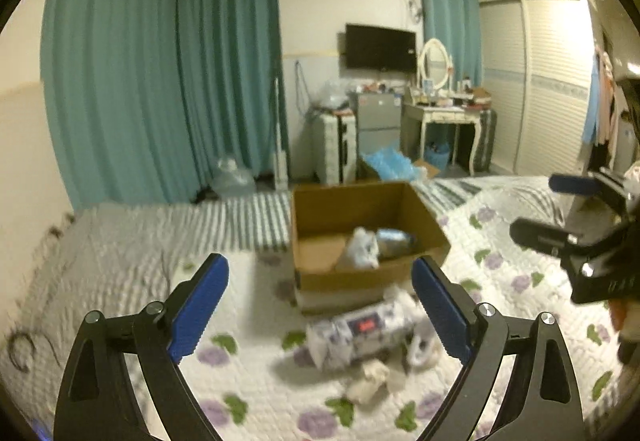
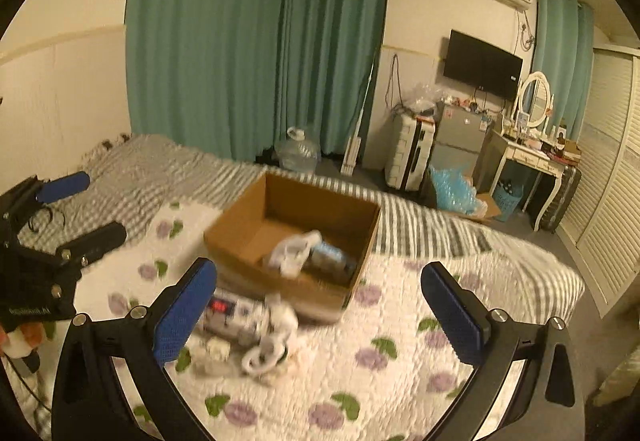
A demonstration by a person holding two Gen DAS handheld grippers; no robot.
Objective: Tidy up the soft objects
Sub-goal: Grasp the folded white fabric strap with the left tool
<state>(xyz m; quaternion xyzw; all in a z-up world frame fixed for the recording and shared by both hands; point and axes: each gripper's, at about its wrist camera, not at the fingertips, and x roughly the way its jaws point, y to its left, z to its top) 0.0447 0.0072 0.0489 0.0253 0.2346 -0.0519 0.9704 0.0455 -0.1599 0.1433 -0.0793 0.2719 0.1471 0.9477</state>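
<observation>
An open cardboard box (image 1: 320, 209) (image 2: 256, 217) stands on the bed and holds a white soft item (image 1: 362, 247) (image 2: 292, 249) and a bluish pack (image 1: 394, 237) (image 2: 330, 255). In front of the box lie a white tissue pack with a red label (image 1: 360, 333) (image 2: 228, 311), and small white soft items (image 1: 370, 381) (image 2: 268, 351). My left gripper (image 1: 320, 305) (image 2: 82, 207) is open and empty above the pile. My right gripper (image 2: 320, 311) (image 1: 540, 207) is open and empty, to the right of the box.
The bed has a floral quilt (image 1: 260, 393) (image 2: 400, 361) and a grey striped blanket (image 1: 140, 241) (image 2: 168, 169). Beyond it stand teal curtains (image 1: 160, 73), a water jug (image 2: 298, 153), a suitcase (image 1: 336, 145), a small fridge (image 2: 460, 139), a dressing table (image 1: 444, 117) and a wardrobe (image 1: 552, 81).
</observation>
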